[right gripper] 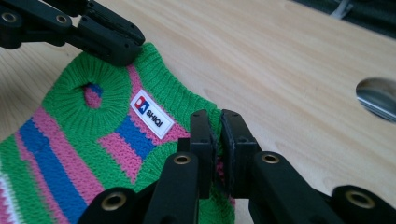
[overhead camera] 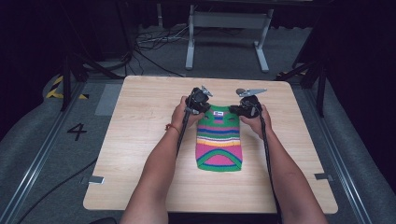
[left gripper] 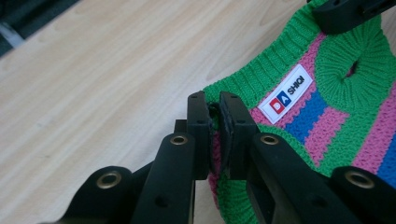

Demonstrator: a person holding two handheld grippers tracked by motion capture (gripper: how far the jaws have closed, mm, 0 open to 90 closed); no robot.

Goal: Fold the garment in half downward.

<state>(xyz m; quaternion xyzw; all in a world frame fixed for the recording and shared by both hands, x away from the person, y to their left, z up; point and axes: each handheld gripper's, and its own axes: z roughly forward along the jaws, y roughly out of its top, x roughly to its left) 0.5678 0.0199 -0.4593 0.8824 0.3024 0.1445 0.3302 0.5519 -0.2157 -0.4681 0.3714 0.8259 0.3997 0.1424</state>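
A striped knitted garment (overhead camera: 219, 143) in green, pink, blue and yellow lies flat near the middle of a wooden table (overhead camera: 140, 140). A person pinches its far edge at both corners: the left gripper (left gripper: 213, 122) clamps the left corner, the right gripper (right gripper: 217, 135) the right. A white label (left gripper: 286, 93) sits between them.

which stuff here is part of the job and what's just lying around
In the job:
striped knitted garment
left gripper, fingers shut on one top corner
right gripper, fingers shut on the other corner

Lying about:
table
cables on the floor
metal stand
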